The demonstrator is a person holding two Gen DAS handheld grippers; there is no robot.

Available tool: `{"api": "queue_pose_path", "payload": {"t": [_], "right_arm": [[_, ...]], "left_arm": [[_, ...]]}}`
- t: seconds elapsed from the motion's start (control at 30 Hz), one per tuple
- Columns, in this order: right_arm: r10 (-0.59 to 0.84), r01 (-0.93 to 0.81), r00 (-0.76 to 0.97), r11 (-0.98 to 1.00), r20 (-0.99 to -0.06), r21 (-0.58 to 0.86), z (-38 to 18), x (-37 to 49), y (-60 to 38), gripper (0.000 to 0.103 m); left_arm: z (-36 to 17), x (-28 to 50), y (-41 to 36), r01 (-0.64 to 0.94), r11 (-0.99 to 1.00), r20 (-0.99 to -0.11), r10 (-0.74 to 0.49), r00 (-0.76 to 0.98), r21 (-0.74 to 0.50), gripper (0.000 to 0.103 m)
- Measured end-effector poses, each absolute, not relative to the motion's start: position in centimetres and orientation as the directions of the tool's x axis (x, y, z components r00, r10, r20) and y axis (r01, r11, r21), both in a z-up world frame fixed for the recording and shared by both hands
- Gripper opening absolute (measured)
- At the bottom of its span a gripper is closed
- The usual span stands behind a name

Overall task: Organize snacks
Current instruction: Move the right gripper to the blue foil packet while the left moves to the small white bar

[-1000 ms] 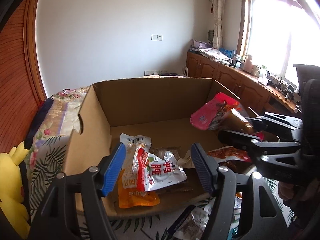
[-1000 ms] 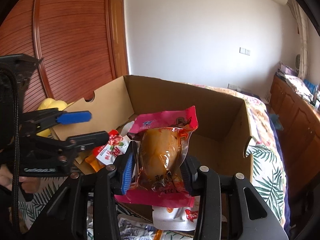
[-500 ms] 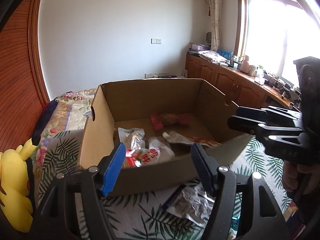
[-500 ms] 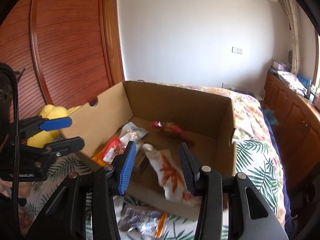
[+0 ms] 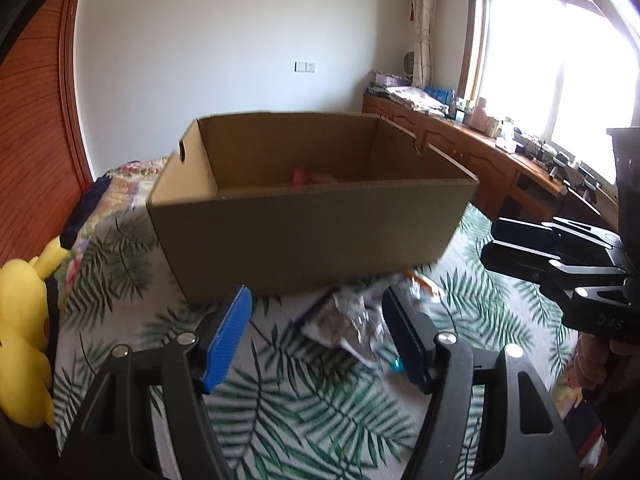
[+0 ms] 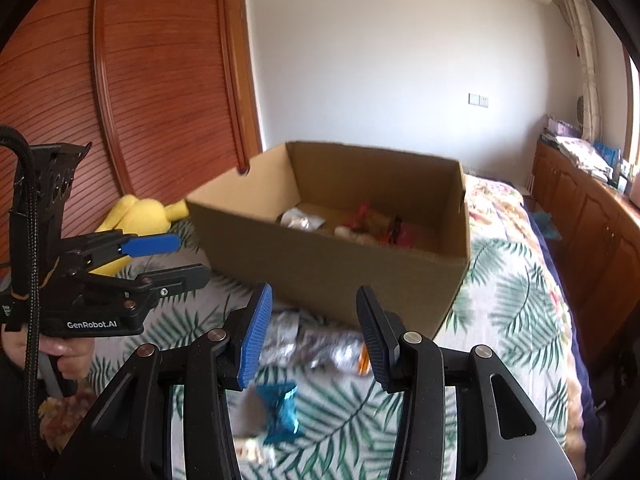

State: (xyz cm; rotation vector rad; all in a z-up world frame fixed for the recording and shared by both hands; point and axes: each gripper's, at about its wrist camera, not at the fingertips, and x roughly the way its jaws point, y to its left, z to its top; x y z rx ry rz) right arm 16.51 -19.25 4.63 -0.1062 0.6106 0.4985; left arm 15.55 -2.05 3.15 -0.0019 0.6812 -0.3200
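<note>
The left gripper (image 5: 316,334) is spread wide with nothing between its blue-padded fingers (image 5: 230,332); it hangs over the palm-leaf-print bedspread (image 5: 280,420), near the front wall of the open brown cardboard box (image 5: 312,236). The right gripper (image 6: 314,338) is likewise parted and empty, also on the near side of the box.

Between and just beyond the left gripper's fingers lies a crinkly clear-and-silver snack packet (image 5: 352,326), blurred, on the bedspread just in front of the box. From the right wrist view the same silver wrappers (image 6: 320,346) lie just beyond the fingers, and a small teal foil-wrapped snack (image 6: 280,412) sits nearer, below the blue pad.

Inside the box, at the far side of its floor, rest a pink-red sealed snack pouch (image 6: 384,226) and a white-silver packet (image 6: 300,218) to its left.

At the far left, a yellow plush toy (image 5: 22,320) sits on the bed beside the reddish slatted wooden wardrobe (image 6: 140,80).
</note>
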Motion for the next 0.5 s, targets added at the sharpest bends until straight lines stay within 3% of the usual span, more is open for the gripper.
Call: {"api": "queue_pose_path", "payload": {"t": [0.5], "right_arm": [[0.383, -0.455, 0.681, 0.889, -0.624, 0.049, 0.6, 14.0, -20.4, 0.044]], "left_arm": [[-0.8, 10.4, -5.4, 0.349, 0.923, -0.659, -0.365, 0.657, -0.163, 0.068]]}}
